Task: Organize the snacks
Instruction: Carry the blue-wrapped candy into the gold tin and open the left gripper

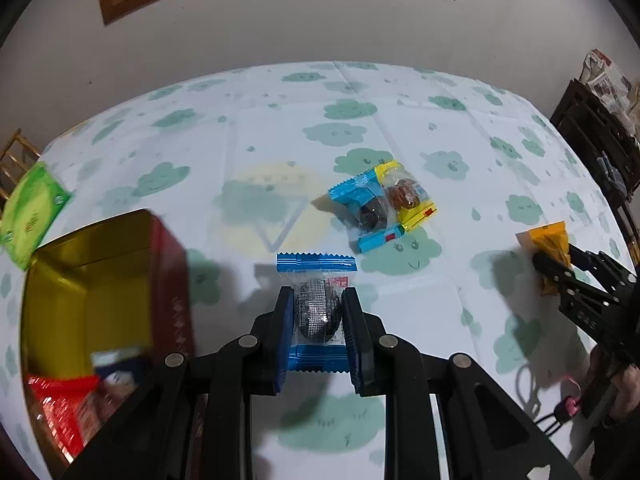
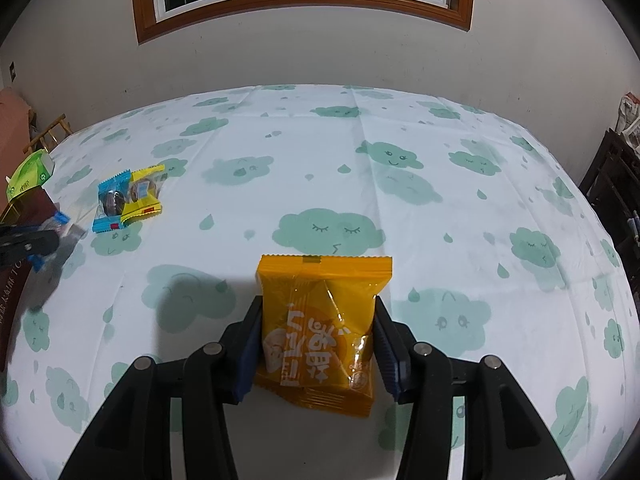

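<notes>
The left tongs (image 1: 318, 312) are clamping a small blue-ended packet (image 1: 317, 308) across its middle, the blue pads pressing on either side of the dark round sweet that is showing through the clear film. The right tongs (image 2: 318, 336) are gripping an orange snack pack (image 2: 320, 328) by its two side edges, with its sealed top pointing away toward the far wall. Both packets are probably very light and soft: thin crinkly film around a small firm lump, so the wrapper is likely sliding or crumpling if squeezed at the flat sealed ends. Taking hold across the bulging middle, as both tongs are doing, looks like the surer grip, though the glossy film may be slippery and the contents could crush under a hard squeeze.

Farther out on the cloud-patterned tabletop (image 2: 360, 168), a blue packet (image 1: 366, 212) and a yellow packet (image 1: 408, 198) are lying touching each other, well apart from both tongs and still waiting to be collected.

The left wrist view is showing what the right one barely catches: an open box with a gold lining (image 1: 92, 272) at the near left, blurred, with a red wrapper (image 1: 64, 408) already lying inside, and a green carton (image 1: 32, 212) beyond it. The right wrist view is showing the printing on the orange pack's face, which the left view is reducing to a small orange shape at its right edge.
</notes>
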Action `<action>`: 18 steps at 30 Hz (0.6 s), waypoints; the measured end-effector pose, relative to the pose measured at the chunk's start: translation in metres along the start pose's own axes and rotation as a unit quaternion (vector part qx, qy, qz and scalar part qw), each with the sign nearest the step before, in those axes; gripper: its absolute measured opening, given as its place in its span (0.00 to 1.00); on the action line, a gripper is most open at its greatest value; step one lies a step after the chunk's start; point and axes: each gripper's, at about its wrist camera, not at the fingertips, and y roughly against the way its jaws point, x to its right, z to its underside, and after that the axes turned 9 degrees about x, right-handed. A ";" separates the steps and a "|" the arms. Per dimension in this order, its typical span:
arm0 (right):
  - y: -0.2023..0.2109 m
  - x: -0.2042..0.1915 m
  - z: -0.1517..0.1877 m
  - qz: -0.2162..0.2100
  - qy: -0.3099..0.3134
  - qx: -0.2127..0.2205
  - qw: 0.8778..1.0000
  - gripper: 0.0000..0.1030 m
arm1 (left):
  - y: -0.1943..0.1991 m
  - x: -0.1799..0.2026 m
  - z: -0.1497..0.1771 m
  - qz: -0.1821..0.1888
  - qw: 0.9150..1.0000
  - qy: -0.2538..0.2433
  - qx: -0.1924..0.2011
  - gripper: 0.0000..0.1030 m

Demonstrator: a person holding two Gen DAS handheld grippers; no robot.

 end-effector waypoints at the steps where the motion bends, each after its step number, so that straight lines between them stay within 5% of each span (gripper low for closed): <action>1: 0.000 0.000 0.000 0.000 0.000 0.000 1.000 0.50 | 0.006 -0.001 0.000 0.000 1.000 0.001 0.003 0.20; 11: 0.000 0.000 0.000 0.000 0.000 0.000 1.000 0.50 | 0.086 -0.052 0.010 -0.038 0.998 0.038 0.040 0.20; 18: 0.000 0.000 0.000 0.000 0.000 0.000 1.000 0.50 | 0.112 -0.121 0.034 -0.108 0.990 0.080 0.034 0.20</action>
